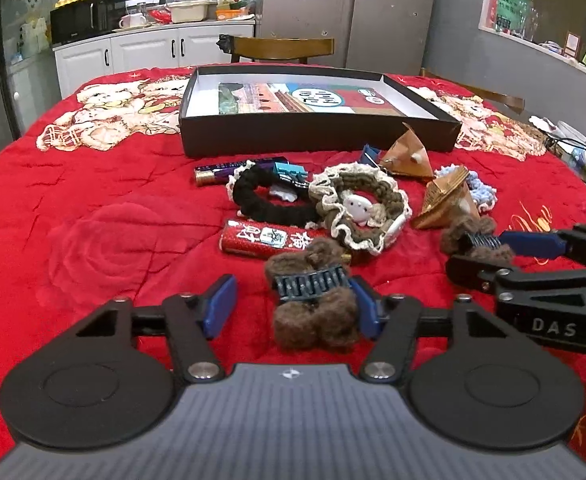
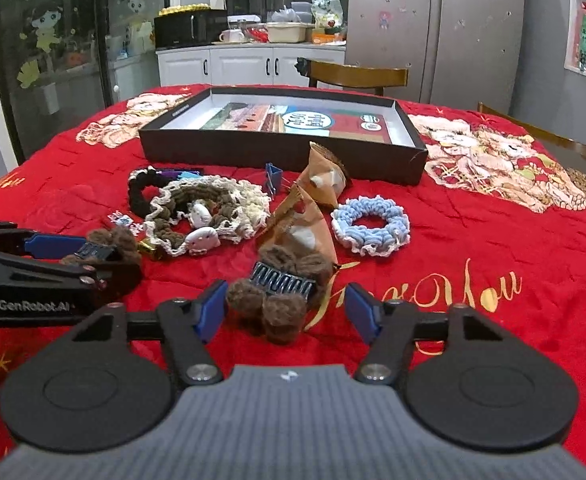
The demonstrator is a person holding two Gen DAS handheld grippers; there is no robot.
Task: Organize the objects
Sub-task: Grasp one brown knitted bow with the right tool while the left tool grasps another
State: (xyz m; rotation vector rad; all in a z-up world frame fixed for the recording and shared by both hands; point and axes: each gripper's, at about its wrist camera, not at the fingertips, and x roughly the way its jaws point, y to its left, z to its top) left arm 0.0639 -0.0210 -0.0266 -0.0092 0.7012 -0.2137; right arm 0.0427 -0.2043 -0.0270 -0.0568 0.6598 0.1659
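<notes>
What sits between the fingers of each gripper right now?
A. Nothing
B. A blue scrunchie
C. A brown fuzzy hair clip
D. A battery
C: a brown fuzzy hair clip sits between the left gripper's fingers, and a second clip between the right gripper's, both resting on the red cloth.

Your right gripper (image 1: 489, 254) runs off the right edge of the left view. The purple battery (image 2: 181, 173) hides behind the black scrunchie (image 2: 143, 192), and the box (image 2: 277, 152) wall's print is too small to read.
</notes>
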